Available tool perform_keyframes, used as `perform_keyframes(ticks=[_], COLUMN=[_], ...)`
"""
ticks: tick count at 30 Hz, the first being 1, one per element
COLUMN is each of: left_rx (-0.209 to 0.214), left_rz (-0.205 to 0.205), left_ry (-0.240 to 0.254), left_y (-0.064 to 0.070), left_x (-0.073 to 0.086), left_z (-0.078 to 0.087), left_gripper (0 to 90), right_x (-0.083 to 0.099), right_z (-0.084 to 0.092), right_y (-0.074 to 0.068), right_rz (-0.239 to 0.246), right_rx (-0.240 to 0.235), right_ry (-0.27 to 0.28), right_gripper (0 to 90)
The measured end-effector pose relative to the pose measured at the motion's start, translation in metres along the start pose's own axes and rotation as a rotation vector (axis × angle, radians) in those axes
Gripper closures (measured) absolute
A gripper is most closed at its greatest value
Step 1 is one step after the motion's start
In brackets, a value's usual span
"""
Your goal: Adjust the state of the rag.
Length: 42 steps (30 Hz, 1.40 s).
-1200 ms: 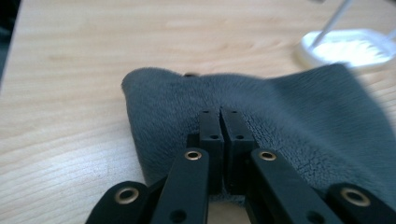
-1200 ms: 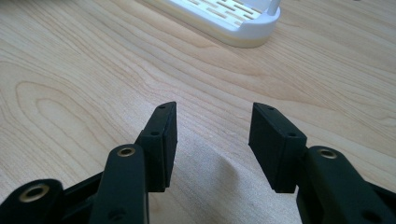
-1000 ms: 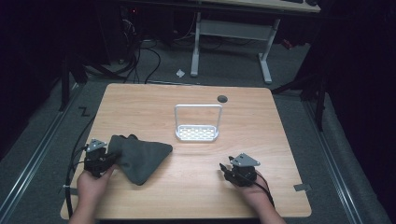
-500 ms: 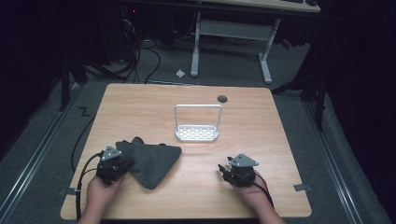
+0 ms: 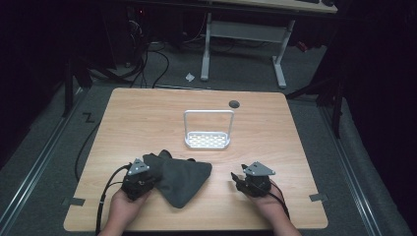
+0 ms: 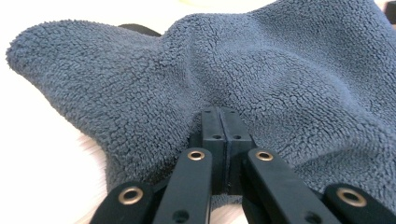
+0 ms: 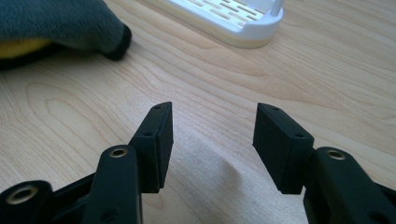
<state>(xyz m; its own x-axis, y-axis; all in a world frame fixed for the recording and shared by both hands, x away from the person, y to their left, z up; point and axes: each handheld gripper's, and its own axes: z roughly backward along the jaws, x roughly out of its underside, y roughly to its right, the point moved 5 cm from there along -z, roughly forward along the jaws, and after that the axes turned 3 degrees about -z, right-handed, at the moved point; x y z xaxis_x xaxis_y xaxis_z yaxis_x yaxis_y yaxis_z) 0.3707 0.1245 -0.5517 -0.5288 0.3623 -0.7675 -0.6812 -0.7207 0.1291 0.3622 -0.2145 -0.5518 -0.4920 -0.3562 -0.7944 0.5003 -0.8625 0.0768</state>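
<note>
1. Two jaws of the left gripper (image 6: 219, 122) are pressed together, pinching the grey cloth (image 5: 182, 176) in front of the white rack (image 5: 208, 140).
2. Right gripper (image 7: 212, 135) gapes wide, holding nothing, right of the cloth.
3. White rack holds nothing.

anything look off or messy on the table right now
Nothing damaged or spilled. The grey cloth lies rumpled, pinched at its edge by the left gripper. The white rack stands upright; the right gripper is open.

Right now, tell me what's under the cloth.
A yellow patch shows beneath the cloth edge at its tip; otherwise only table around it. Anything under its middle is covered.
</note>
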Motion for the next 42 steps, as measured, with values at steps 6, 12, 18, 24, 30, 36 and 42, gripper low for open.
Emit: perform_keyframes(ticks=[6, 12, 18, 24, 30, 36, 42], left_rx=[0.025, 0.046, 0.065, 0.056, 0.036, 0.052, 0.048], left_rz=[-0.059, -0.098, -0.083, -0.035, -0.003, 0.053, 0.031], left_ry=[-0.003, 0.018, 0.032, 0.097, 0.111, 0.109, 0.102], left_y=[0.029, 0.046, 0.045, 0.041, 0.032, 0.023, 0.025], left_x=[-0.015, -0.029, -0.039, -0.037, -0.02, -0.017, -0.016], left_z=[-0.025, -0.048, -0.059, -0.026, -0.003, -0.004, -0.006], left_gripper=[90.0, 90.0, 89.8, 72.3, 65.1, 64.0, 62.5], right_x=[-0.001, 0.0, 0.001, -0.009, -0.012, -0.005, -0.007], right_z=[0.008, 0.019, 0.02, 0.018, -0.008, -0.026, -0.029], right_y=[0.005, 0.015, 0.018, 0.008, -0.002, -0.004, -0.01], right_rz=[-0.019, -0.047, -0.074, -0.094, -0.1, -0.119, -0.106], right_rx=[0.016, 0.048, 0.046, 0.006, -0.023, -0.054, -0.085], right_ry=[0.022, 0.048, 0.049, 0.083, 0.004, -0.096, -0.098], right_gripper=[47.2, 47.0, 47.1, 45.5, 40.5, 43.2, 72.2])
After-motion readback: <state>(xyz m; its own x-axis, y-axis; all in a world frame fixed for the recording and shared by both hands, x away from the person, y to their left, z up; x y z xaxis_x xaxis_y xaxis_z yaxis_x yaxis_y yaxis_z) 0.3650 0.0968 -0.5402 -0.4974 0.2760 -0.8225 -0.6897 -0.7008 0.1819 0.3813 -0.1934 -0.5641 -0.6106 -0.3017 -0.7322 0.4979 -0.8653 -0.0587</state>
